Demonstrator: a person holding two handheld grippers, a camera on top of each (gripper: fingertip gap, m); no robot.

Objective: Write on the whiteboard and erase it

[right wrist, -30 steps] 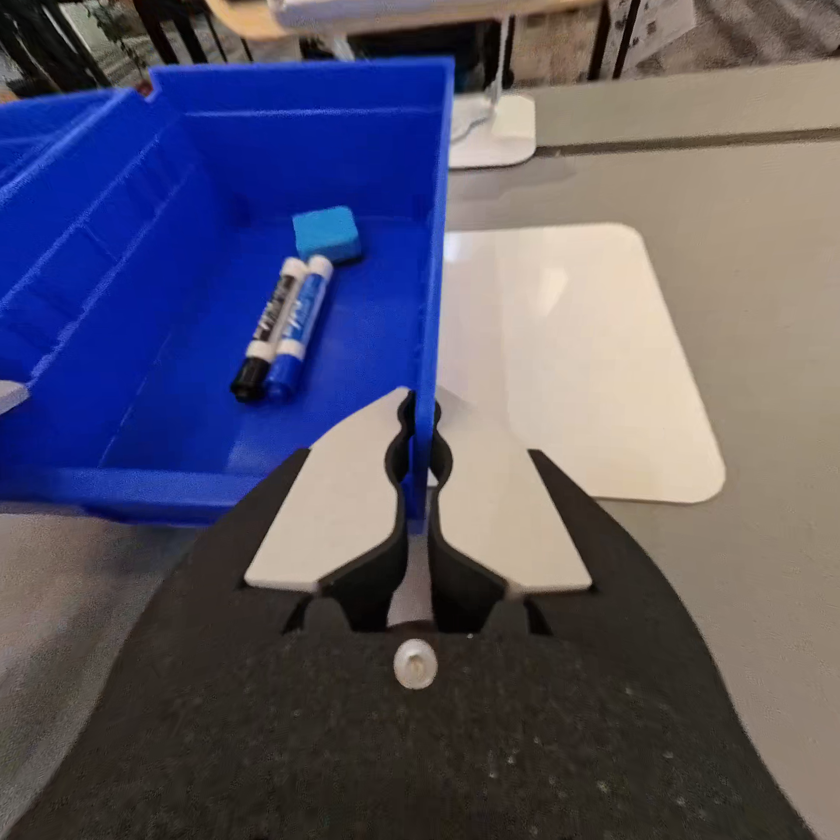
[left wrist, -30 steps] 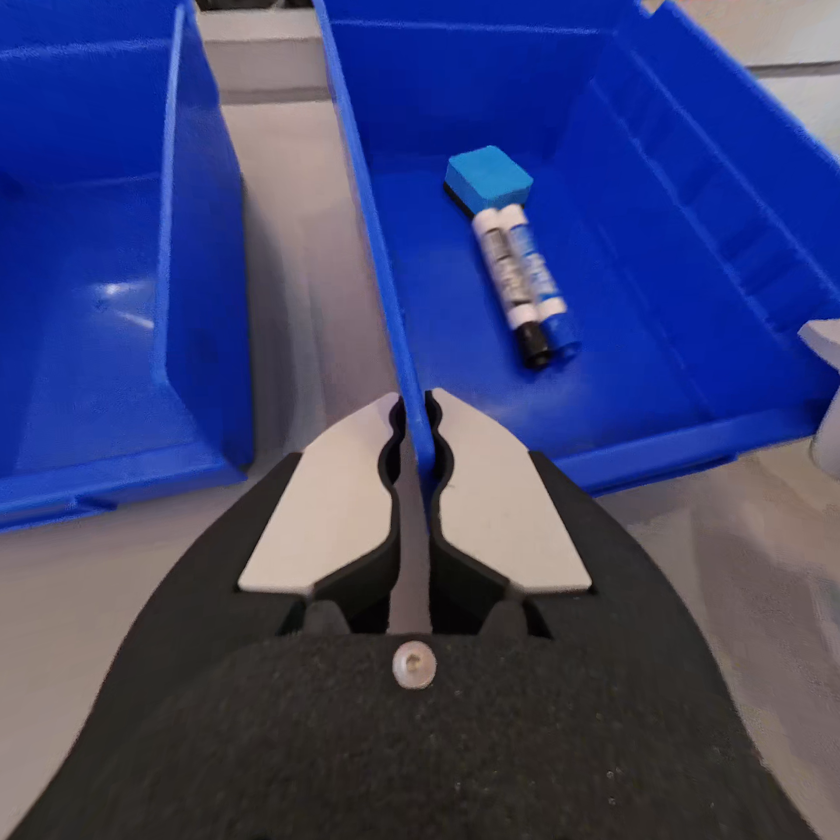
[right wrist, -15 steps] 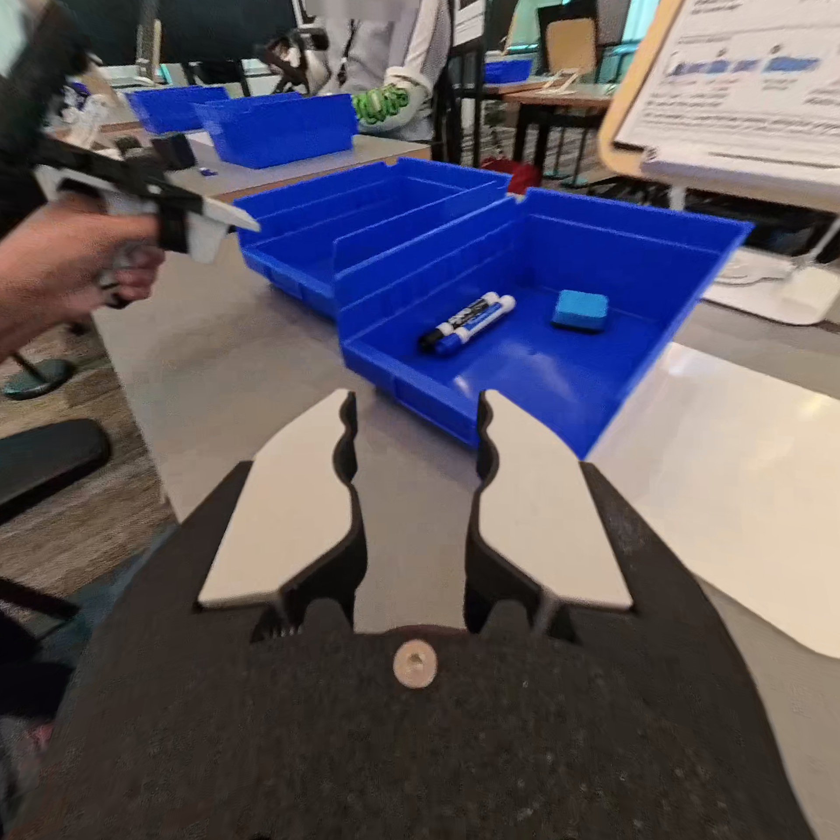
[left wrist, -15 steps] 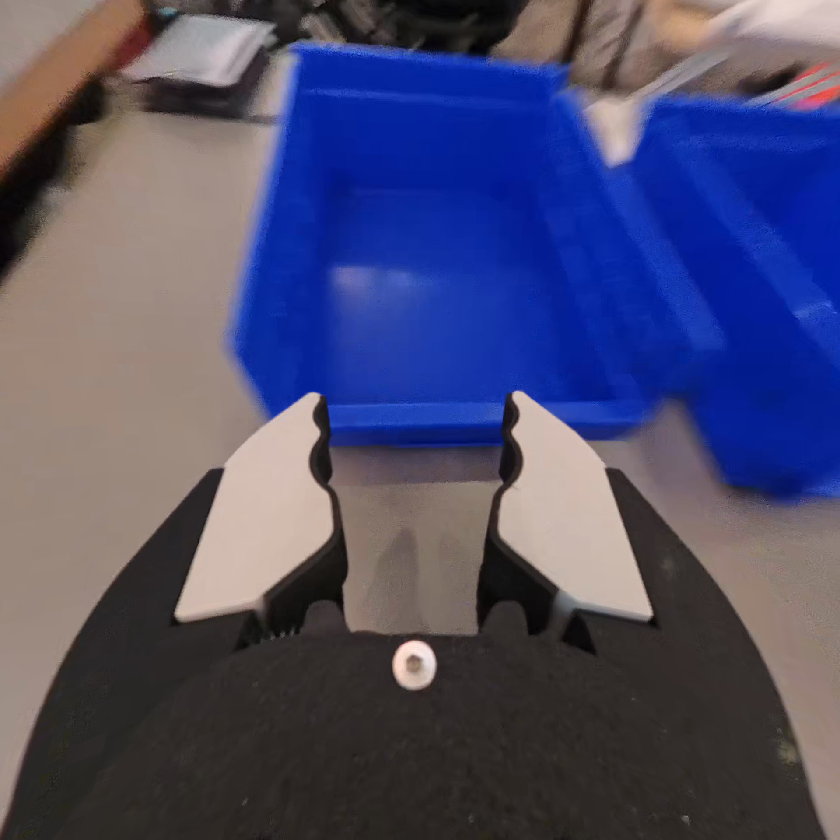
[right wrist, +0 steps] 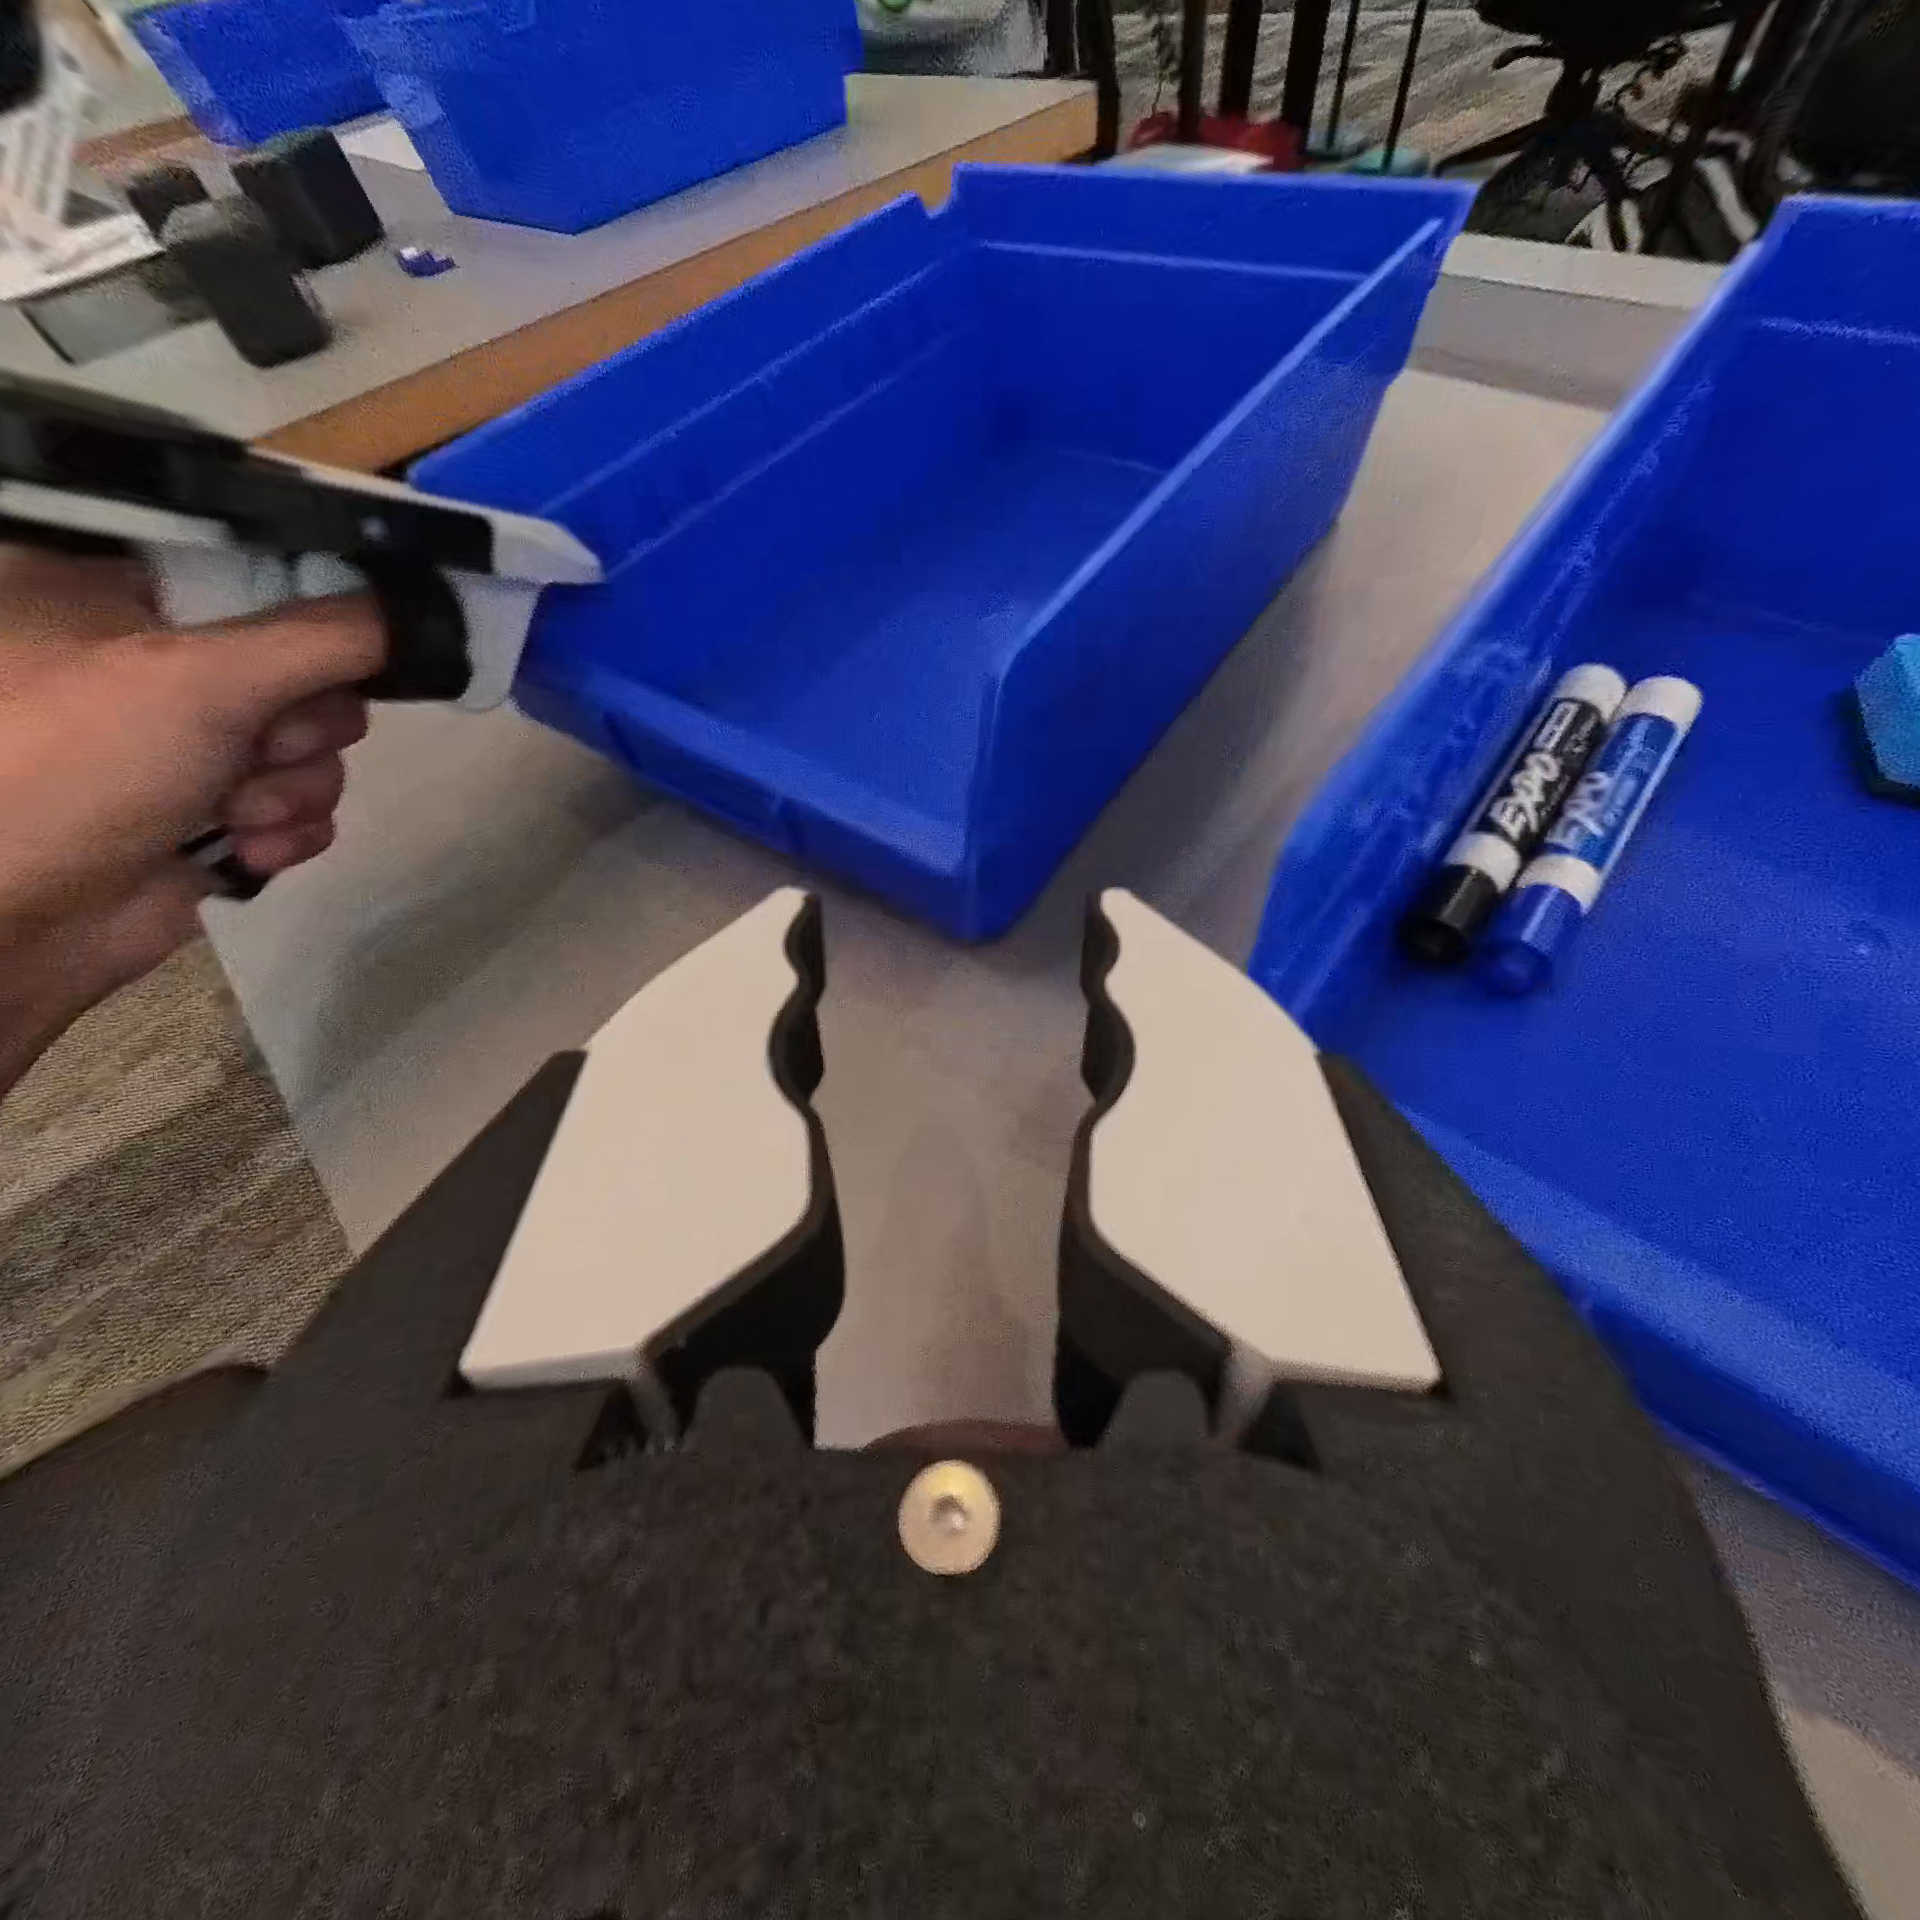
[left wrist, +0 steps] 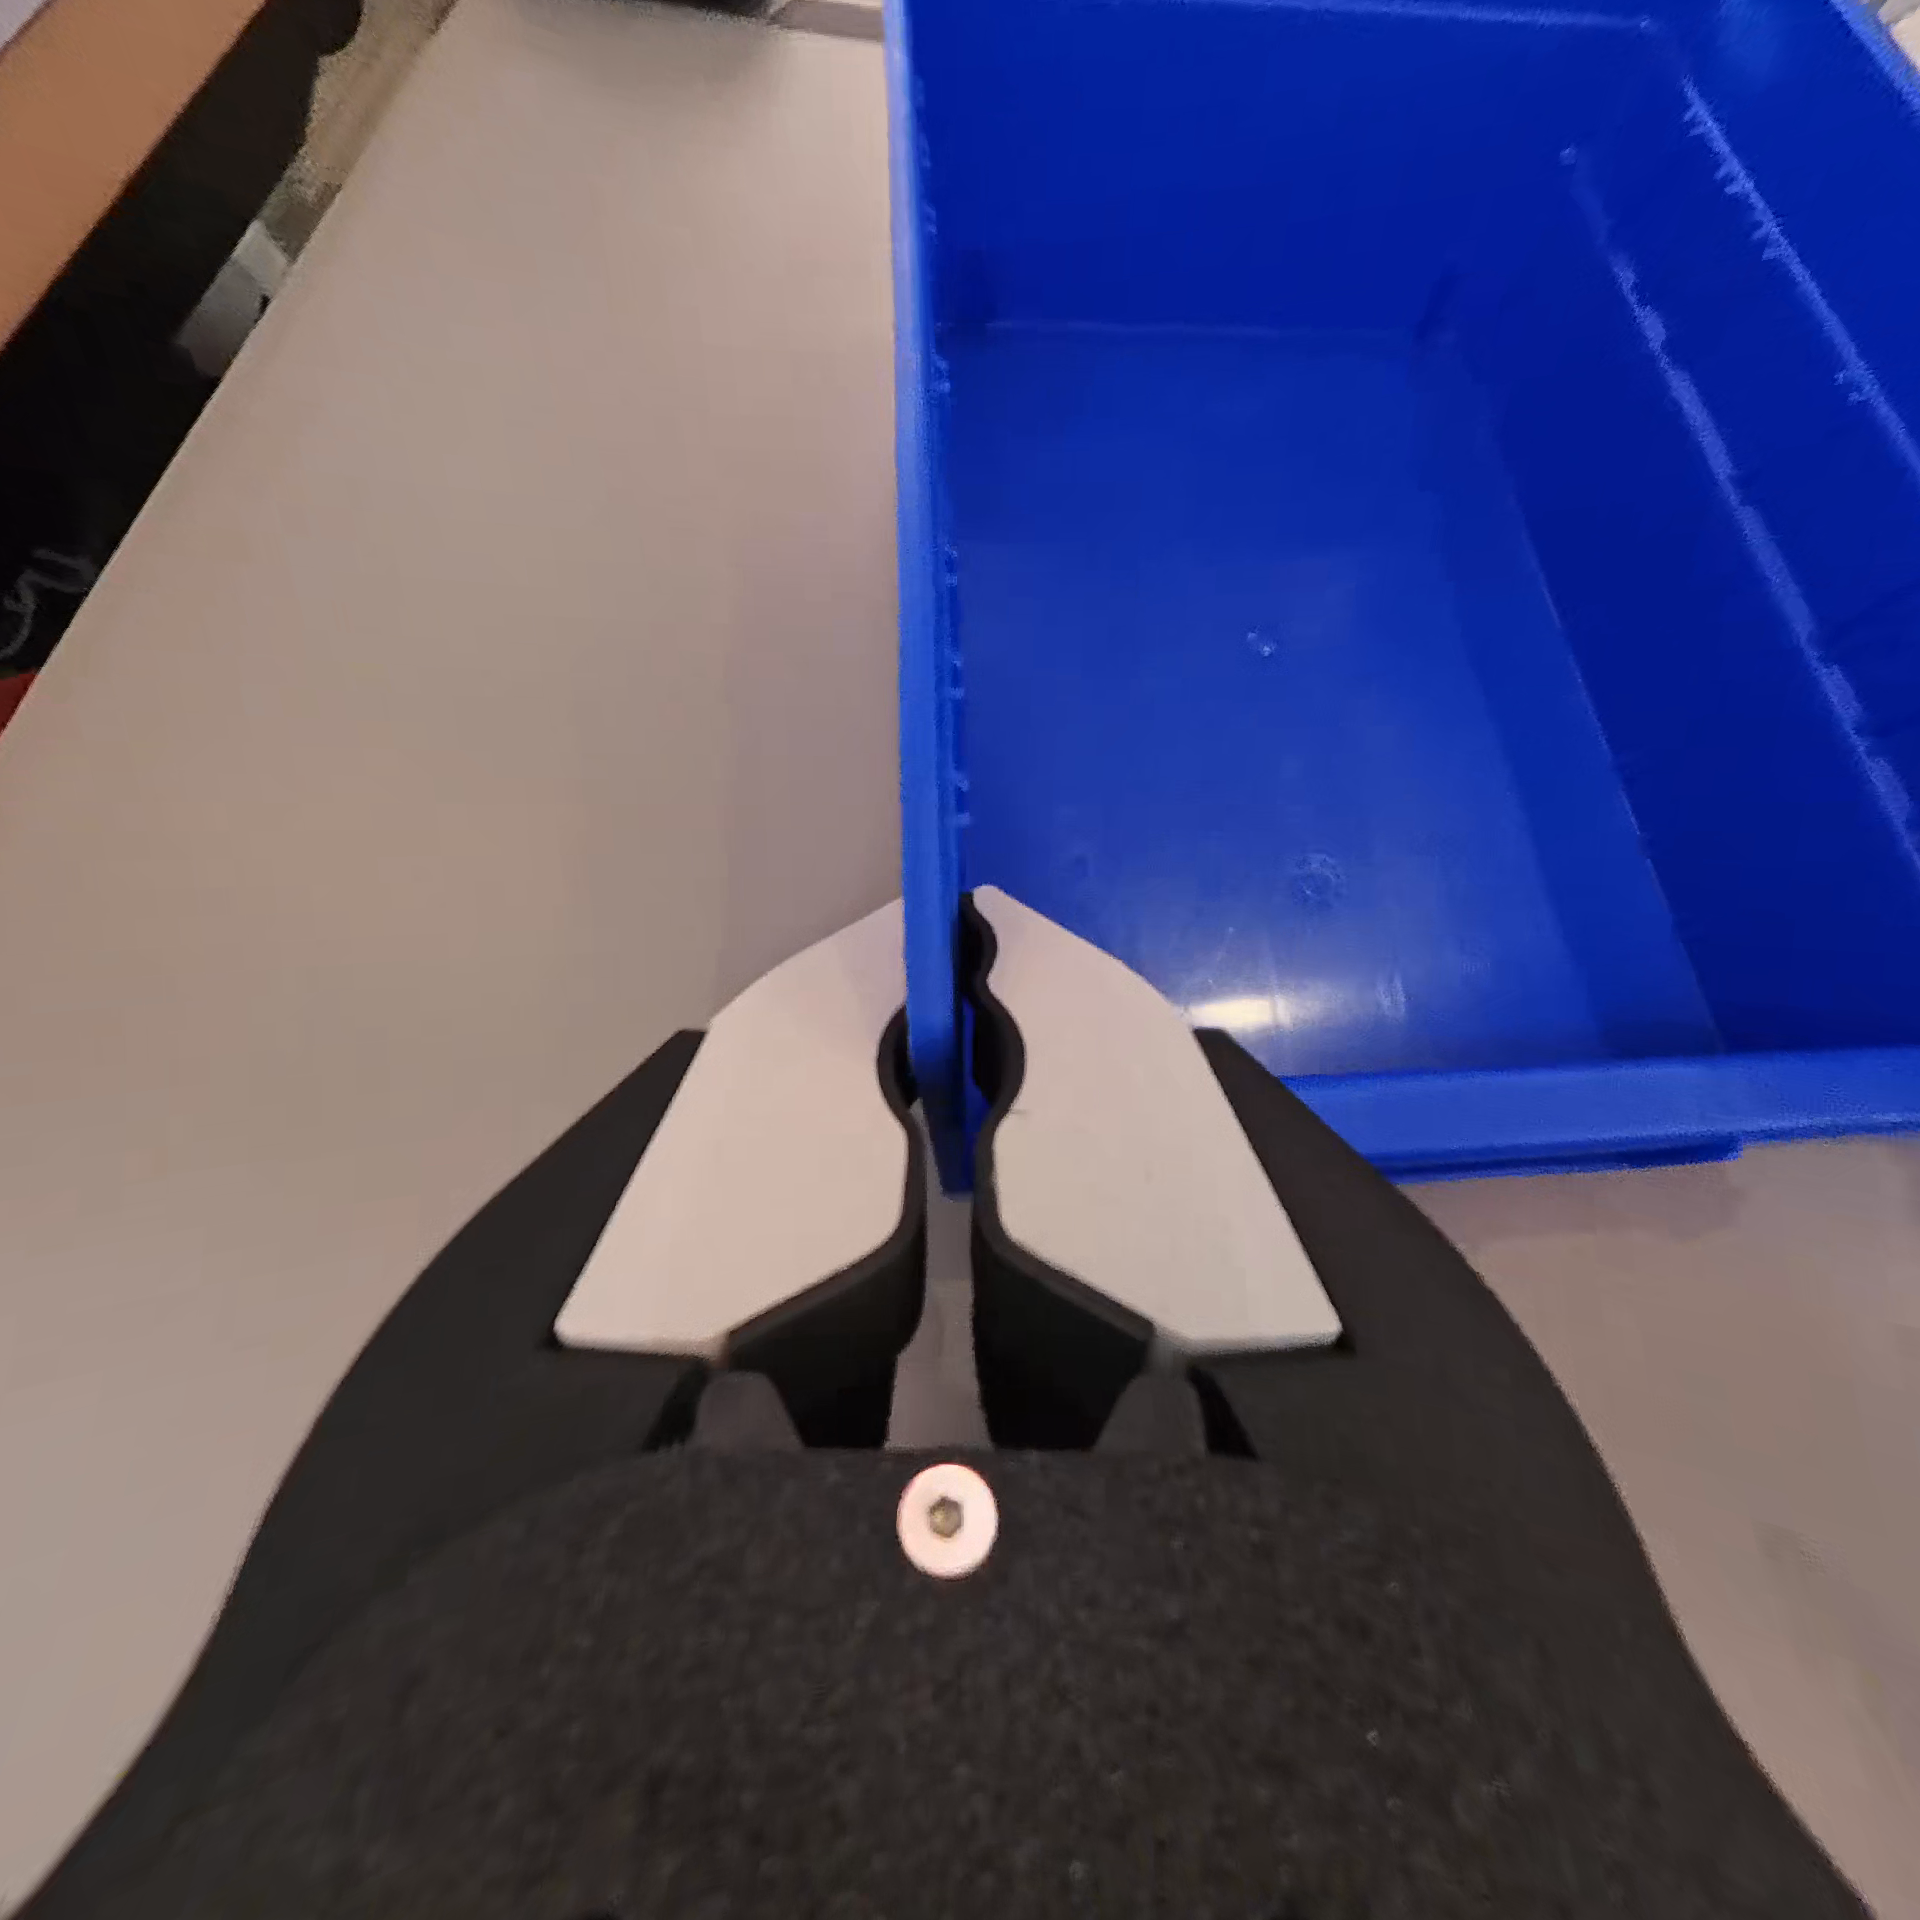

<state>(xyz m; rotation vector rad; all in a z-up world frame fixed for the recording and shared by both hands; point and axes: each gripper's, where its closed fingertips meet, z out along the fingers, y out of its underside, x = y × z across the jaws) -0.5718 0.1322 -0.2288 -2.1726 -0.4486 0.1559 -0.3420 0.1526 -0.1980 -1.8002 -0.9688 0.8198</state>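
Observation:
My left gripper (left wrist: 951,920) is shut on the left side wall of an empty blue bin (left wrist: 1351,675), near its front corner. In the right wrist view the same gripper (right wrist: 566,561), held by a hand, pinches that corner of the empty bin (right wrist: 935,540). My right gripper (right wrist: 951,925) is open and empty, above the grey table in front of the gap between the two bins. A second blue bin (right wrist: 1714,1091) on the right holds a black marker (right wrist: 1522,800), a blue marker (right wrist: 1590,831) and a blue eraser (right wrist: 1891,717). The whiteboard is out of view.
The grey table (left wrist: 468,727) stretches left of the empty bin to its edge. Carpet floor (right wrist: 125,1195) lies past the table's near left edge. Another table (right wrist: 520,239) behind carries more blue bins and dark objects.
Both grippers let go of the marker bin's walls and opened. The left one then moved to the empty bin and shut on its left wall. The right one stays open and now faces the empty bin.

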